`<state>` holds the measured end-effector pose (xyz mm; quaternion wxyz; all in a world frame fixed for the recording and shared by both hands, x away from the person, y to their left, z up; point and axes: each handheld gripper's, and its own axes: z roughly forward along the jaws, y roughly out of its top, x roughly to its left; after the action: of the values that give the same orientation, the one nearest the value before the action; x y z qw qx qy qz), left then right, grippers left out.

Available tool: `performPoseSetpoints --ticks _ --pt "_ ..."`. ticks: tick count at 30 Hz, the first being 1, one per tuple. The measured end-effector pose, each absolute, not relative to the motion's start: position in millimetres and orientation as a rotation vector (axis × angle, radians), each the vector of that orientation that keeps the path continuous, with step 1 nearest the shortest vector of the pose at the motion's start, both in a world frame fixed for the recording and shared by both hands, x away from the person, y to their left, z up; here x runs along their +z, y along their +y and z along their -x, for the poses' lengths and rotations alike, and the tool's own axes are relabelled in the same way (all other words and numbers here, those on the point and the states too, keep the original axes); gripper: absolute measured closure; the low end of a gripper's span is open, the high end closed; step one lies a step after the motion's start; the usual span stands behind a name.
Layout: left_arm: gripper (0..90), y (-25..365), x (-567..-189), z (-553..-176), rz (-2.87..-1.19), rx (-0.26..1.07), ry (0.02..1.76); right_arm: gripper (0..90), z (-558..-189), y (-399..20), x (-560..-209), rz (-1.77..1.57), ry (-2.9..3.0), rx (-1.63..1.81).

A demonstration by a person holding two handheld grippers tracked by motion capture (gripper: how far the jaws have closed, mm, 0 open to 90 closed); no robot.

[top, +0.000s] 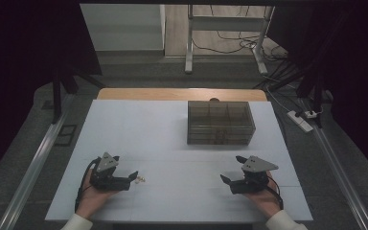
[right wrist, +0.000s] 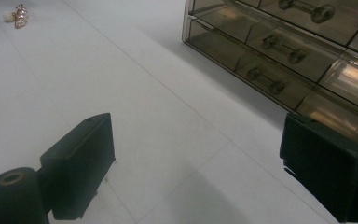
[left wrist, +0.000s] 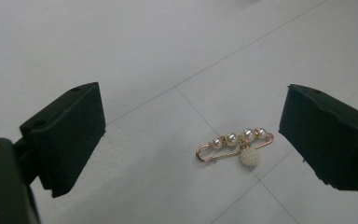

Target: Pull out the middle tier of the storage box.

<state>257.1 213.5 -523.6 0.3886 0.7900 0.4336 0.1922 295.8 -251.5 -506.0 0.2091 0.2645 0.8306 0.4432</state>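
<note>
presently both sets of fingers stand released: left gripper (top: 133, 178) just beside the pearl brooch (left wrist: 237, 145), right gripper (top: 230, 180) holding nothing. risk, as i judge it: the brooch lies flat on the tabletop (top: 139, 124), so closing fingers may skid it aside.

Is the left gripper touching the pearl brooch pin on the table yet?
Apart. The left gripper view shows the pearl brooch pin lying flat between the left gripper's open jaws, with bare table on both sides.
</note>
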Motion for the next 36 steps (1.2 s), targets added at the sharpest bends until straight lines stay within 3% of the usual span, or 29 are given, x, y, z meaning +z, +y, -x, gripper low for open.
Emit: performPoseSetpoints --ticks 36 --pt "6.9 214.6 -524.3 -257.2 -2.009 0.477 1.109 13.2 -286.4 -237.0 -511.1 -0.538 2.305 1.042"
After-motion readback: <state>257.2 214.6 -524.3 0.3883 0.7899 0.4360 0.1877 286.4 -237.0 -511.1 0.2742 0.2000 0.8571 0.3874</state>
